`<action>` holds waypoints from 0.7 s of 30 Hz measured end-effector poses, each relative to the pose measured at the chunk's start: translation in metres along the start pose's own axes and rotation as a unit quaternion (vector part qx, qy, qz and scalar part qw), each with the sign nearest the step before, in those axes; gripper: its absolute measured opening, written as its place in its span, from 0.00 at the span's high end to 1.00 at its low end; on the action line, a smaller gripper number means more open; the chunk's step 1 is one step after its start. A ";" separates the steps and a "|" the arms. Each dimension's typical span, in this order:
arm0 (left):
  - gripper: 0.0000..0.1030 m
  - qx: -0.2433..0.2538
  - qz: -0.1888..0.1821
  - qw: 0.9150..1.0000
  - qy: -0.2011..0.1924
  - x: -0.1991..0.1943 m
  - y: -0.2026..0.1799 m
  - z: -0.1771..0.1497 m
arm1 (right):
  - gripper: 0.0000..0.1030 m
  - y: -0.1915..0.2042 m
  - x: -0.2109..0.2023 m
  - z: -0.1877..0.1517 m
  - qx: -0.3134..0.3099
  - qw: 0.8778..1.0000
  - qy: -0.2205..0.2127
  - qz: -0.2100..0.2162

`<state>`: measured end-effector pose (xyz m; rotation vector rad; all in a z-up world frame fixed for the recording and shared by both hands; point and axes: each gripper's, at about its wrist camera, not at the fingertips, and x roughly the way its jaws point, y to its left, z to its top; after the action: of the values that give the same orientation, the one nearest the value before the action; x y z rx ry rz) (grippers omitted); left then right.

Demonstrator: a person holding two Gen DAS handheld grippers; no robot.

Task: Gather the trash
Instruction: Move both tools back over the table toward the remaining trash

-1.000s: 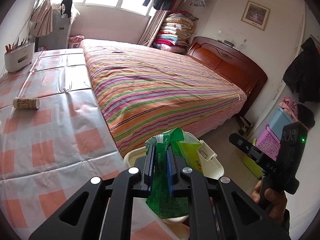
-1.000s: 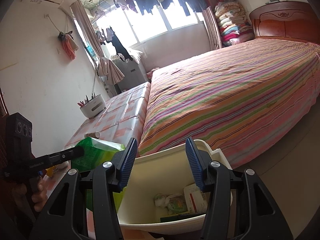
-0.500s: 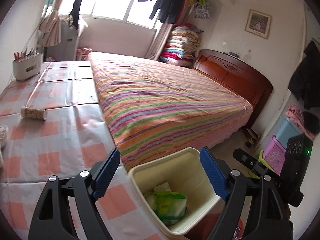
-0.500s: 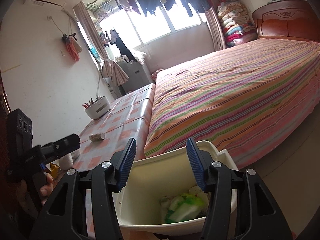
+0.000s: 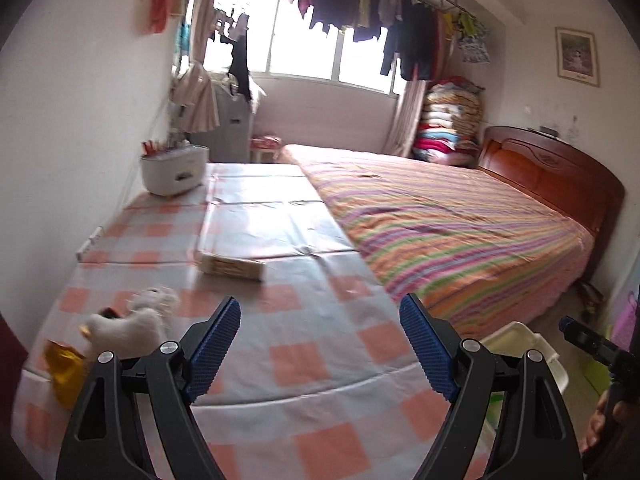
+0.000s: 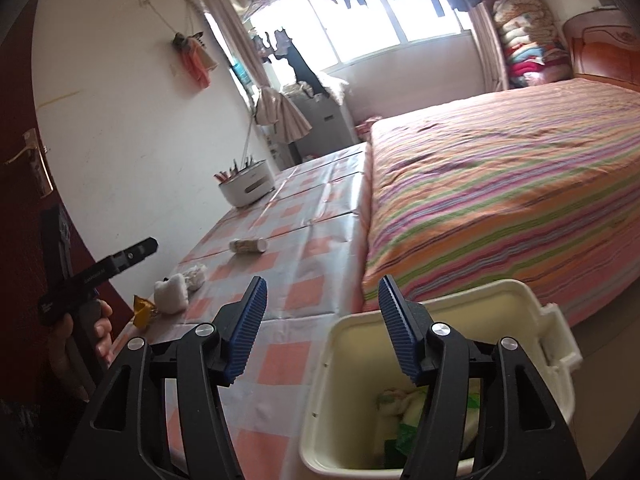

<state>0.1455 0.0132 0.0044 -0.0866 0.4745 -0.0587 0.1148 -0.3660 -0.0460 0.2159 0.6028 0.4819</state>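
Left gripper [image 5: 320, 344]: jaws spread wide, nothing between, freed to fetch more
Right gripper [image 6: 320, 326]: jaws just opening, empty, over bin [image 6: 516, 296] edge
Bin: one, below table [image 5: 320, 364] edge to catch drops; green wrapper [image 6: 404, 436] and paper inside
Table, near to far: one gold wrapper [image 5: 66, 372], two white wads [image 5: 132, 320], one tube [image 6: 248, 245], one holder [image 5: 172, 172]
Trash left: four pieces, by my count

The bin [image 5: 516, 340] is mostly hidden behind the left gripper's finger [image 5: 428, 350] in the left view. Left of that finger, the white wad [image 5: 132, 320] and gold wrapper [image 5: 64, 372] are blurred.
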 end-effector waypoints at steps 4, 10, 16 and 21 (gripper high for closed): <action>0.23 0.025 0.052 0.998 -0.008 -0.009 0.042 0.003 | 0.44 0.026 0.034 0.012 -0.028 0.999 0.022 0.021; 0.23 -0.015 0.067 0.997 0.034 -0.007 0.118 -0.006 | 0.37 0.101 0.111 0.042 -0.153 0.980 0.088 0.089; 0.23 -0.040 0.021 0.996 0.080 -0.004 0.161 -0.024 | 0.36 0.178 0.199 0.058 -0.287 0.928 0.178 0.158; 0.23 -0.042 0.001 0.995 0.094 -0.004 0.178 -0.034 | 0.36 0.214 0.267 0.061 -0.350 0.886 0.247 0.178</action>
<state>0.1329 0.1879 -0.0409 -0.1641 0.6660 -0.0448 0.2628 -0.0518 -0.0574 -0.5153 0.8493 1.0975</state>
